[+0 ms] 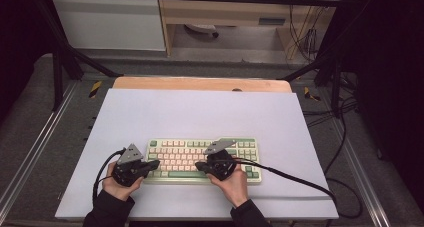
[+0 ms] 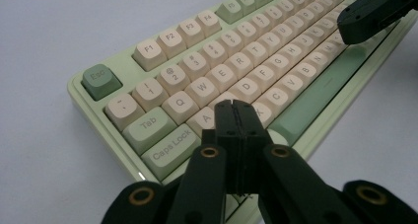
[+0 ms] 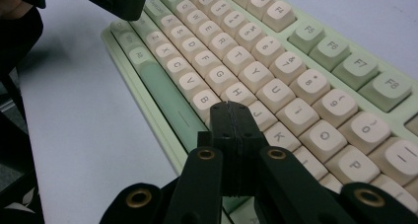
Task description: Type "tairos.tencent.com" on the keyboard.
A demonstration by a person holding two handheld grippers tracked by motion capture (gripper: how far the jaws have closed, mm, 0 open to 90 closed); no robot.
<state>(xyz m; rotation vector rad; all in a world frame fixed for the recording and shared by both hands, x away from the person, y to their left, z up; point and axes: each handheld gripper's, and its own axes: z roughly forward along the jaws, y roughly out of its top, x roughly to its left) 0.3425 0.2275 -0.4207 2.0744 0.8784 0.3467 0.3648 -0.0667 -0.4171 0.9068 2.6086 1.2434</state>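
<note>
Broadly, a pale sheet [image 1: 200,117] covers the wooden table [image 1: 200,83], and a green keyboard [image 1: 175,148] with cream keys lies on it near the person's edge, square to that edge. Both hands come in from below. The left gripper [image 1: 154,164] sits at the keyboard's left end, its jaws pressed together with nothing between them; in the left gripper view [image 2: 235,108] their tips hover over the keys just right of Caps Lock [image 2: 170,148]. The right gripper [image 1: 199,165] is over the lower middle rows, jaws likewise together and empty, tips [image 3: 230,110] beside the H key [image 3: 237,92].
</note>
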